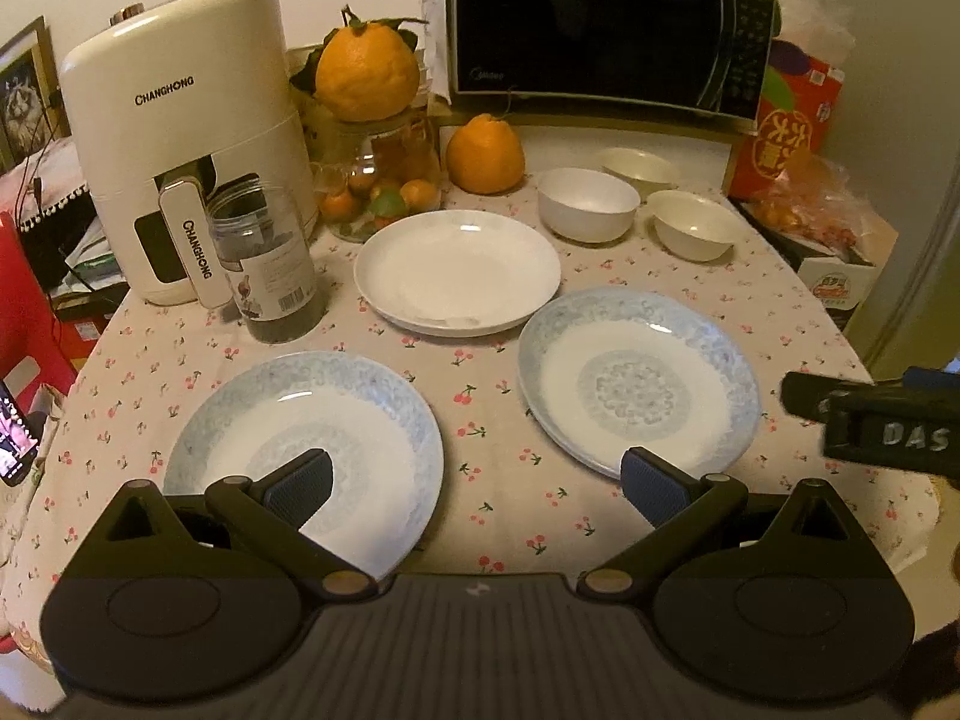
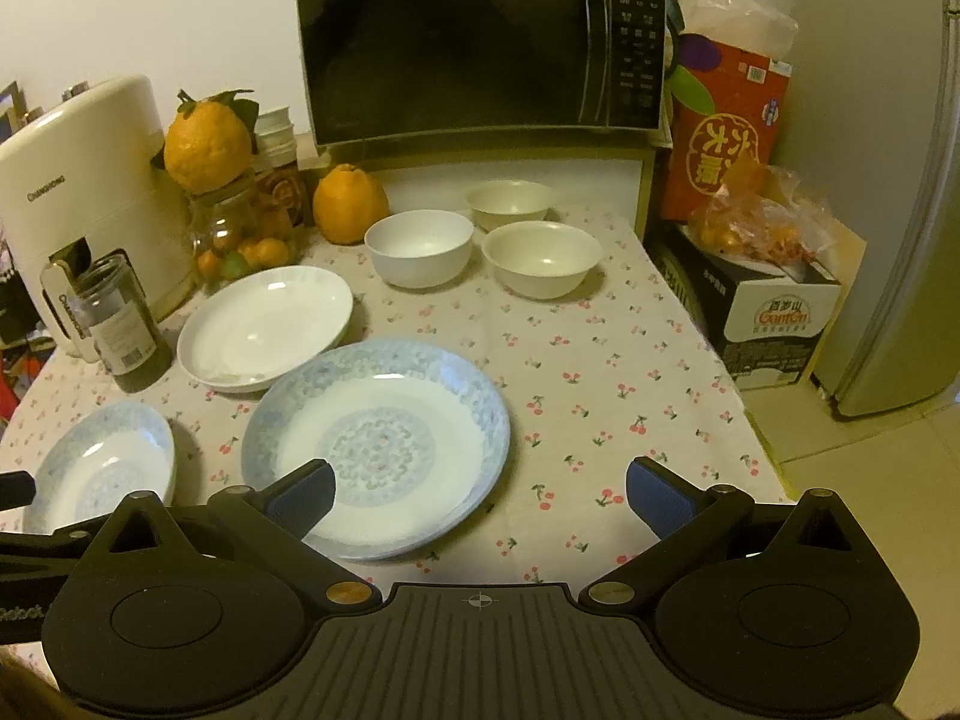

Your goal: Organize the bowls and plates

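Two blue-rimmed plates lie on the cherry-print tablecloth: one at the near left (image 1: 312, 438) (image 2: 102, 468) and one at the near right (image 1: 636, 378) (image 2: 378, 438). A plain white plate (image 1: 456, 270) (image 2: 264, 324) lies behind them. Three bowls stand further back: a white bowl (image 1: 585, 201) (image 2: 417, 246) and two cream bowls (image 1: 690, 222) (image 1: 639, 165) (image 2: 540, 258) (image 2: 510, 201). My left gripper (image 1: 477, 486) is open and empty above the gap between the blue plates. My right gripper (image 2: 480, 498) is open and empty over the right blue plate's near edge; it also shows in the left wrist view (image 1: 870, 420).
A cream air fryer (image 1: 180, 138) and a dark jar (image 1: 270, 264) stand at the left. A glass jar of fruit topped by an orange (image 1: 366, 72), another orange (image 1: 483, 150) and a microwave (image 1: 600, 24) stand at the back. Boxes and bagged fruit (image 2: 756, 252) are at the right.
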{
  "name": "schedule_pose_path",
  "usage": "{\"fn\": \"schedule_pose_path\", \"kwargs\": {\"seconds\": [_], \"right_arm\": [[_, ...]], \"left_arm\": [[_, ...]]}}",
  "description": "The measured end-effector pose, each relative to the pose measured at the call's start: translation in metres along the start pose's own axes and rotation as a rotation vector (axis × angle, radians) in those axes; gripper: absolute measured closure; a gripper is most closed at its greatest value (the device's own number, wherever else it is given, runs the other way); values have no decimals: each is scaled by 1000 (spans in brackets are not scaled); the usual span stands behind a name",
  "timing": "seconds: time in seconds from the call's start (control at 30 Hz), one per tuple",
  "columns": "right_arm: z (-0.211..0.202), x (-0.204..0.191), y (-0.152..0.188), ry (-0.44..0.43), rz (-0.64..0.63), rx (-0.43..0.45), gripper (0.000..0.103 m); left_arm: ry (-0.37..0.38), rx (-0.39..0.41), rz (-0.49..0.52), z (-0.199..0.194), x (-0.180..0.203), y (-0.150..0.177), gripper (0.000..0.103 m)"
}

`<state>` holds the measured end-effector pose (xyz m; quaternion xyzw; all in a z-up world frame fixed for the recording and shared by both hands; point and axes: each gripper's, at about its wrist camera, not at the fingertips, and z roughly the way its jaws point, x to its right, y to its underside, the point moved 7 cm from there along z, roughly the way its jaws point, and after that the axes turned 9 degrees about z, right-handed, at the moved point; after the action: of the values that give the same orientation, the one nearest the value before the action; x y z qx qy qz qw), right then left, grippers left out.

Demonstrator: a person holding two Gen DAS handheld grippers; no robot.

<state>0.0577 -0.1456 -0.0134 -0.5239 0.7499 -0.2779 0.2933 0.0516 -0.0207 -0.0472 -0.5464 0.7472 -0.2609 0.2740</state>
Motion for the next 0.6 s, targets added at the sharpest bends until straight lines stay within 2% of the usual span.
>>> {"fn": "schedule_pose_path", "kwargs": {"seconds": [0.17,0.37,0.47,0.6], "right_arm": [[3,1,-19,13,-48,3,0],[26,4,-33,-62,-28,-96,0],[47,8,-36,-107,7,-169,0],[75,18,-35,-153,74,-251,3]], "left_arm": [[20,-12,11,11,-5,-2,1],[131,-53,-49,26,-9,-12,6],[186,-52,-97,34,-12,-17,11],[224,-62,-111,49,-11,-23,25]]}}
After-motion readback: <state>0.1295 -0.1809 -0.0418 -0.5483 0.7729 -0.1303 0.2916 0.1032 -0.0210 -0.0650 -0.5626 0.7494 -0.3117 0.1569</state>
